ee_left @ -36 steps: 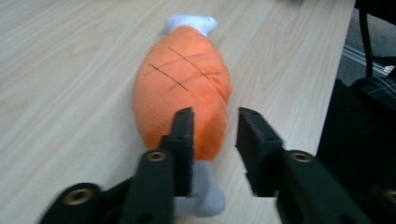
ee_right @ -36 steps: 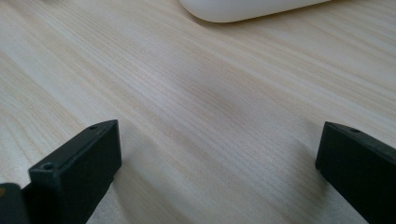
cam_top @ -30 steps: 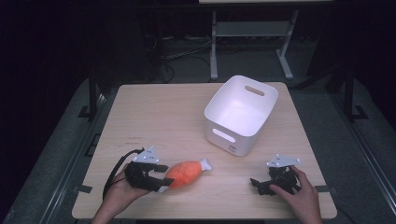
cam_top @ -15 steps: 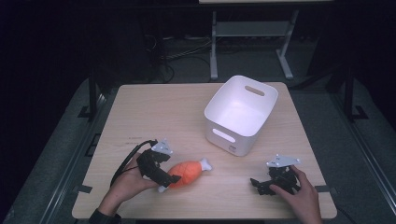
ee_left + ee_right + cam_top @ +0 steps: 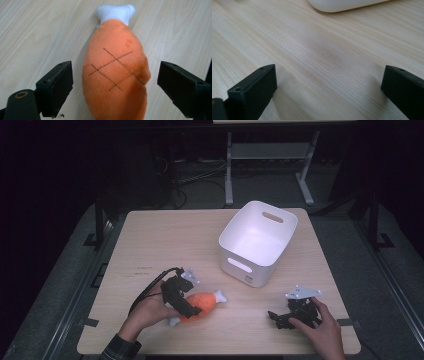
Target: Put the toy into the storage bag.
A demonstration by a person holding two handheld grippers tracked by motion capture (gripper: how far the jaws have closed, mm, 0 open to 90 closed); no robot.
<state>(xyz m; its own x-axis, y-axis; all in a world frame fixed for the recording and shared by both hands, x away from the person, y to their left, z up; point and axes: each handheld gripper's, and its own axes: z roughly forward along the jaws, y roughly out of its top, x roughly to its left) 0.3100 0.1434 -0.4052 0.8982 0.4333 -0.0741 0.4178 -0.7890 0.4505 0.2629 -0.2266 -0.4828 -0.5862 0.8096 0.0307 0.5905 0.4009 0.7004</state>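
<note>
Around the scene the room was dark, a metal stand and cables on the floor behind. The pale wooden table looked smooth and bare-grained, likely slippery under cloth. A white bin stood toward its far right. The plush drumstick lay near the front edge, left of centre, between the jaws of the left gripper, which had just been opening and stood apart from it. It looked light, soft and squashy; the fat orange middle seemed the surest hold. The right gripper rested spread over bare wood.
</note>
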